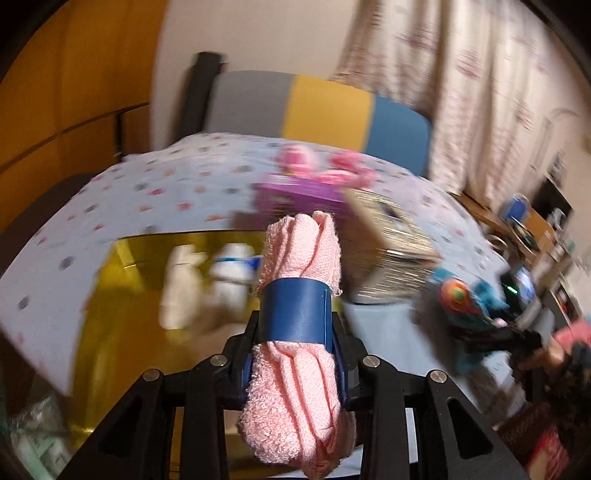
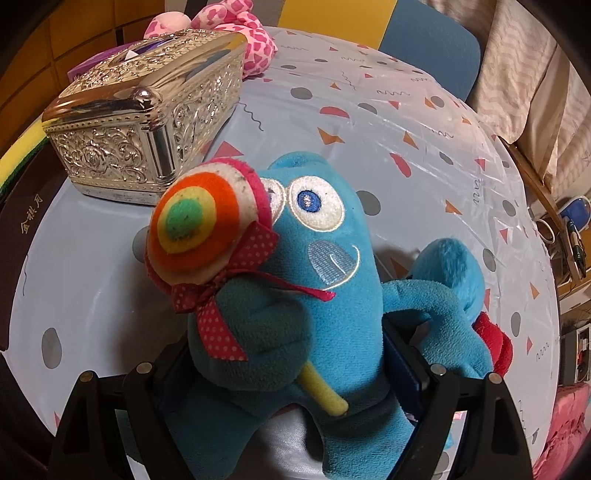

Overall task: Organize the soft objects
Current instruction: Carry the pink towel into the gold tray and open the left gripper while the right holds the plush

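Note:
My left gripper (image 1: 295,314) is shut on a rolled pink towel (image 1: 299,387), held above a gold box (image 1: 107,306) that holds two white soft items (image 1: 207,280). My right gripper (image 2: 291,373) is shut on a blue plush monster (image 2: 325,295) that carries a felt lollipop (image 2: 199,225) with a red dotted bow. The plush hangs just above the patterned tablecloth (image 2: 424,122). It also shows blurred at the right of the left wrist view (image 1: 469,306). A pink spotted plush (image 2: 236,26) lies at the table's far side.
An ornate silver box (image 2: 147,114) stands on the table left of the blue plush, with a purple box (image 1: 295,195) behind it. A chair with grey, yellow and blue back (image 1: 325,107) stands beyond the table. Curtains hang at the right.

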`<action>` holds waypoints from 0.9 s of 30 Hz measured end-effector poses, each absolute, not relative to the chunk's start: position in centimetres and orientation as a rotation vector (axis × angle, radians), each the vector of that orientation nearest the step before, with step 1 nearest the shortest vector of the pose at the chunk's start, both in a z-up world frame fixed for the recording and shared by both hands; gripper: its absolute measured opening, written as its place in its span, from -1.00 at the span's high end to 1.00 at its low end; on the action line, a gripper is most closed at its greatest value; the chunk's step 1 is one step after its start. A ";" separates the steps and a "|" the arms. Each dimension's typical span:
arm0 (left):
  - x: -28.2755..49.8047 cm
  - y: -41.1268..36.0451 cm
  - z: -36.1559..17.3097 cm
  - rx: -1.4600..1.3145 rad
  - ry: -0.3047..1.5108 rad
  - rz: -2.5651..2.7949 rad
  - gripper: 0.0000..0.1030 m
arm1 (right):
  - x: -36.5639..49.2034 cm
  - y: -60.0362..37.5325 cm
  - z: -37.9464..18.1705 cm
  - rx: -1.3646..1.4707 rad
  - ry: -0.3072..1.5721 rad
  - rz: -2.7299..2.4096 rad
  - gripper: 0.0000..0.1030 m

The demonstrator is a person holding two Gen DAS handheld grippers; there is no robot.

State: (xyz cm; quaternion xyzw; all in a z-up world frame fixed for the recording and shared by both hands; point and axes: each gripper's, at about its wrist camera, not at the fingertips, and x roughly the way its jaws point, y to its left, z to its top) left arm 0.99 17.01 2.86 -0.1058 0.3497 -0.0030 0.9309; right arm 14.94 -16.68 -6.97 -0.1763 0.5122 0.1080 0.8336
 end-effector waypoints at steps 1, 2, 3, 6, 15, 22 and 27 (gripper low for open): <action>0.9 18.4 2.7 -0.229 0.719 0.024 0.36 | 14.9 -16.7 -7.0 -0.374 1.085 0.229 -0.75; 0.9 19.7 2.5 -0.240 0.727 0.053 0.36 | 14.9 -16.7 -7.0 -0.374 1.085 0.229 -0.75; 1.0 21.2 2.2 -0.255 0.743 0.075 0.36 | 14.9 -16.7 -7.0 -0.372 1.086 0.228 -0.75; 1.6 25.5 1.1 -0.296 0.776 0.145 0.36 | 15.0 -16.6 -7.0 -0.375 1.085 0.228 -0.75; 6.1 30.8 -2.3 -0.356 0.867 0.243 0.34 | 15.0 -16.7 -7.0 -0.374 1.085 0.229 -0.75; 9.4 31.4 -3.6 -0.300 0.874 0.288 0.04 | 15.0 -16.7 -7.0 -0.375 1.085 0.230 -0.75; 8.6 31.3 -2.6 -0.303 0.834 0.306 0.01 | 15.0 -16.7 -7.0 -0.380 1.083 0.229 -0.75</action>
